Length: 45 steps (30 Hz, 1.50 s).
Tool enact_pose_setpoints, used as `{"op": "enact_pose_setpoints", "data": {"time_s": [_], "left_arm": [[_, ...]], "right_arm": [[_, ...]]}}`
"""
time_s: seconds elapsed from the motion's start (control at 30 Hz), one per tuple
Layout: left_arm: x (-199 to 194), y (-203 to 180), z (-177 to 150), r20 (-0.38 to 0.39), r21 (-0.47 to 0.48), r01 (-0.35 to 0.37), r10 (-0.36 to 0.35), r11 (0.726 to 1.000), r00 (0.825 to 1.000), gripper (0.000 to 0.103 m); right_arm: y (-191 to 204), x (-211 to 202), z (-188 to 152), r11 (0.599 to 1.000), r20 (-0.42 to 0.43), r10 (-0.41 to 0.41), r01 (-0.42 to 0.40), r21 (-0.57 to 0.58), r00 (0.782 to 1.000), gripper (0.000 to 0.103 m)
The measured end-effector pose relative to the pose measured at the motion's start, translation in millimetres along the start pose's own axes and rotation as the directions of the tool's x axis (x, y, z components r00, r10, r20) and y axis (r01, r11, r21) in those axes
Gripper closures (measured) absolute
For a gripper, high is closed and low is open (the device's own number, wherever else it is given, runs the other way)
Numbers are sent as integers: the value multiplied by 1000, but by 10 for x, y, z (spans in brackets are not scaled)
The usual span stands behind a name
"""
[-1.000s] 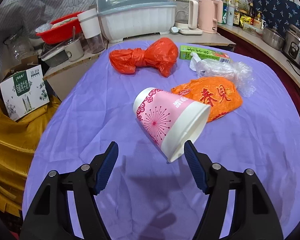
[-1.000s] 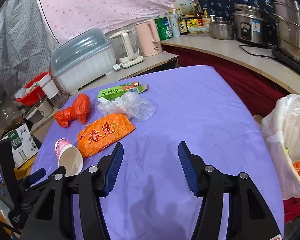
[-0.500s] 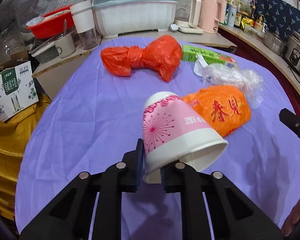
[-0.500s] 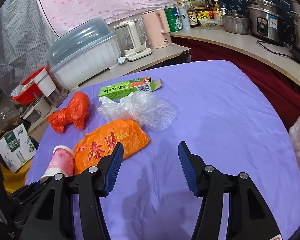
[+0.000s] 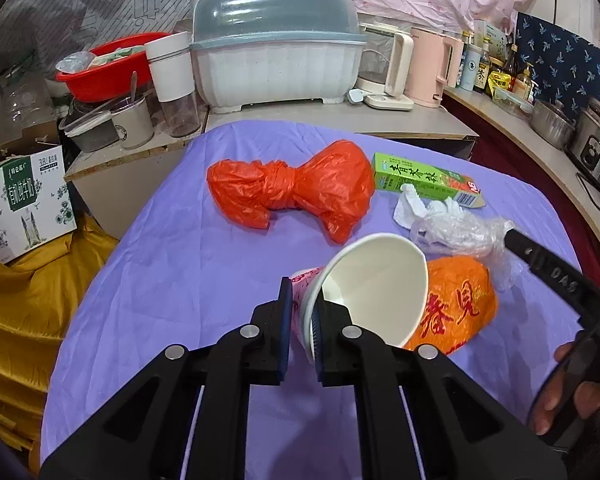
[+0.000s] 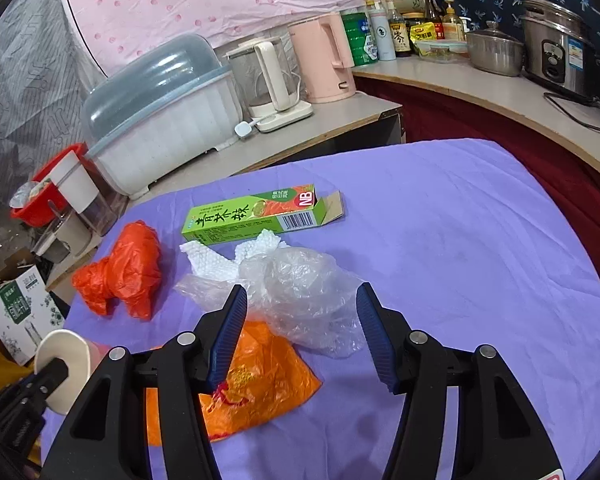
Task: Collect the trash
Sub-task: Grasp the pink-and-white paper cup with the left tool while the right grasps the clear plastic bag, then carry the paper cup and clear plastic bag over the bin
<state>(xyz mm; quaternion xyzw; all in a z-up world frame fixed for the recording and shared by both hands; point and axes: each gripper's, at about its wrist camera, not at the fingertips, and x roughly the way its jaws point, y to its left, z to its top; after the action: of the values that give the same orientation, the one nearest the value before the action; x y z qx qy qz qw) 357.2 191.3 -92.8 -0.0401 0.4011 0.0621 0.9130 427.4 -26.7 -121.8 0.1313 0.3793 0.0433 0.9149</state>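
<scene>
My left gripper (image 5: 300, 320) is shut on the rim of a pink and white paper cup (image 5: 376, 284), held tilted above the purple table, its mouth toward the camera. The cup also shows in the right wrist view (image 6: 66, 364) at lower left. My right gripper (image 6: 300, 320) is open and empty, its fingers on either side of a clear crumpled plastic bag (image 6: 300, 284). An orange printed bag (image 6: 260, 384) lies under it. A knotted red plastic bag (image 5: 292, 188), a green carton (image 5: 424, 178) and white tissue (image 6: 236, 256) lie further back.
The purple tablecloth (image 6: 460, 220) covers the table. Behind it stand a covered dish rack (image 5: 276, 52), two kettles (image 6: 296, 68), a red basin (image 5: 100, 68) and cups. A counter with pots (image 6: 540, 52) runs along the right. A carton box (image 5: 24, 196) sits at left.
My left gripper closed on the cup's rim, lifted it and turned its mouth toward the camera. My right gripper moved forward over the orange bag up to the clear plastic bag.
</scene>
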Motion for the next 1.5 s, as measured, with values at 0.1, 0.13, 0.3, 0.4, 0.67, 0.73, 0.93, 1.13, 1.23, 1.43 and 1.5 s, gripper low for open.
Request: {"op": "enact_pose_setpoints", "data": {"time_s": [0.1,0.13,0.3,0.4,0.67,0.73,0.93,1.13,1.23,1.43,1.5], "left_arm": [[14,-28,34,6,2,5,-5,1000,1000,94],[17,-31,42,7,3,6,-6,1000,1000,94],[-31,-68,62,14,0,10,-10,1000,1000,94],[-138,-117,77,29,6,15,-15,1000,999,94],[-663,-429,158,100,39,61,-64,997,993,94],[-839,-578,162,118,58,84,-90,995,989,94],[-1299,-1082,92,154,124,155,-173,980,973,94],[-1636,-1639,-78,155,200,218,-250,955,956,94],[-1788,-1955,-195,151,243,245,-286,939,946,94],[-1991,-2571,-447,120,321,296,-349,899,929,94],[-2037,-2783,-544,106,347,317,-373,883,922,94]], "right_arm": [[-29,103,-26,1000,-27,4,-4,3,1000,80],[-43,123,-40,1000,-36,9,-9,2,999,85],[-94,-12,-43,1000,-8,18,-18,12,1000,98],[-164,-216,8,999,25,21,-22,25,999,98],[-417,-932,170,998,129,2,-10,55,992,98],[-522,-1171,205,998,160,-11,1,65,987,98],[-929,-1831,241,994,238,-68,45,102,969,98],[-1454,-2453,151,983,293,-138,94,157,946,98],[-1730,-2713,60,975,309,-174,119,188,935,98],[-2320,-3157,-199,951,318,-252,172,259,914,98],[-2491,-3270,-286,940,316,-277,189,282,907,98]]}}
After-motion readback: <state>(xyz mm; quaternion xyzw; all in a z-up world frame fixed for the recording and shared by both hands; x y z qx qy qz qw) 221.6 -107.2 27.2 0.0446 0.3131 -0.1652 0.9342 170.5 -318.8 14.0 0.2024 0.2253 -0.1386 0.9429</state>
